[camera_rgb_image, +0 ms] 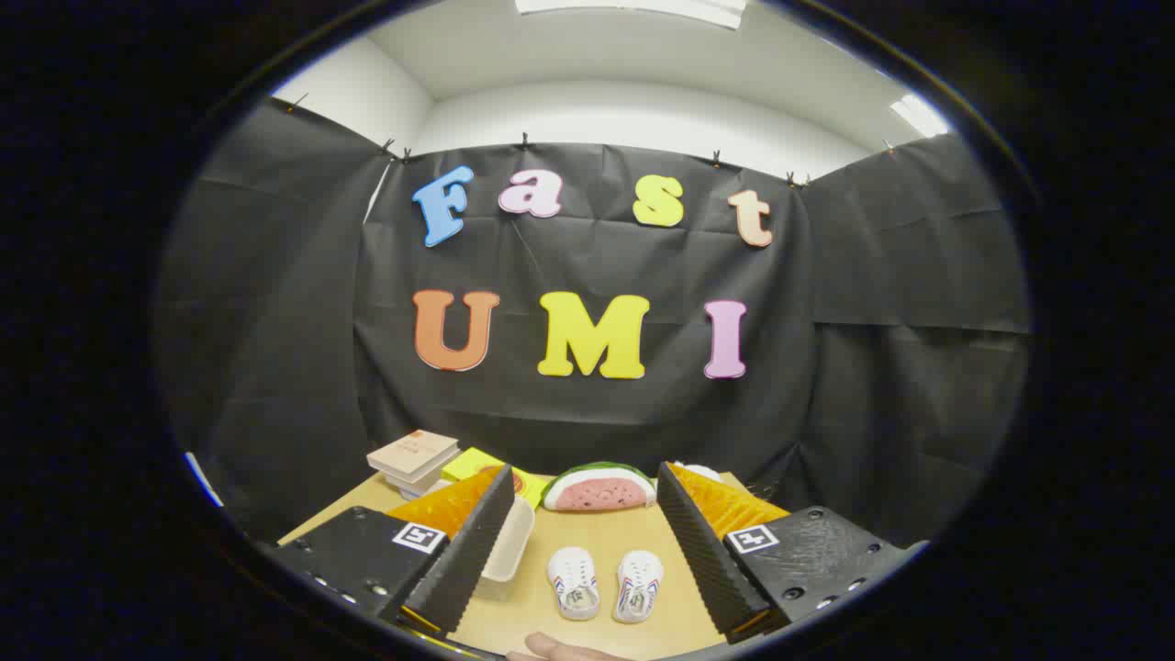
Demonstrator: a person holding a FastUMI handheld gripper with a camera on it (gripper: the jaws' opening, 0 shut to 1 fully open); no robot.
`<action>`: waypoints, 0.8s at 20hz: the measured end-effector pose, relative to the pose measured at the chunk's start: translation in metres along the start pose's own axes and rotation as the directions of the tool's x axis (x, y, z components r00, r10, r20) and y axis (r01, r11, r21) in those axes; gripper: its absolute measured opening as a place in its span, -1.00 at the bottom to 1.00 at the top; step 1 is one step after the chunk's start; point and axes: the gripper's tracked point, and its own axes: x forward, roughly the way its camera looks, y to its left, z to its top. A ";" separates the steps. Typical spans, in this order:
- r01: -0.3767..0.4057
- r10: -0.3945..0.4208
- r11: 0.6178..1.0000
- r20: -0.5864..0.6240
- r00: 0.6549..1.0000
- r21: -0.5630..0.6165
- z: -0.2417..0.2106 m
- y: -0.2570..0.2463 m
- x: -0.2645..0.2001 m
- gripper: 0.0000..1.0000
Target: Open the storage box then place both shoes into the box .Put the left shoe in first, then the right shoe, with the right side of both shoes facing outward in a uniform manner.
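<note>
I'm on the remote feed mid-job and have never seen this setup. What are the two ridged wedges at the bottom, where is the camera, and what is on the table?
The camera rides on a hand-held gripper and looks forward along it. The two ridged wedges are its fingers, spread wide apart and holding nothing. Between them, on the wooden table, lie two small white shoes side by side. A pale storage box sits partly hidden behind the left finger. Beyond are a watermelon-slice toy, stacked books and a yellow-green item. Part of a person's hand shows nearest the camera.
</note>
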 end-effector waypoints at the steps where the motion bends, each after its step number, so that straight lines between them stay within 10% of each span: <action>1: 0.003 -0.003 1.000 0.001 1.000 0.006 0.000 -0.002 0.000 0.90; 16: 0.049 -0.044 0.995 -0.056 0.997 0.083 -0.021 -0.036 0.009 0.90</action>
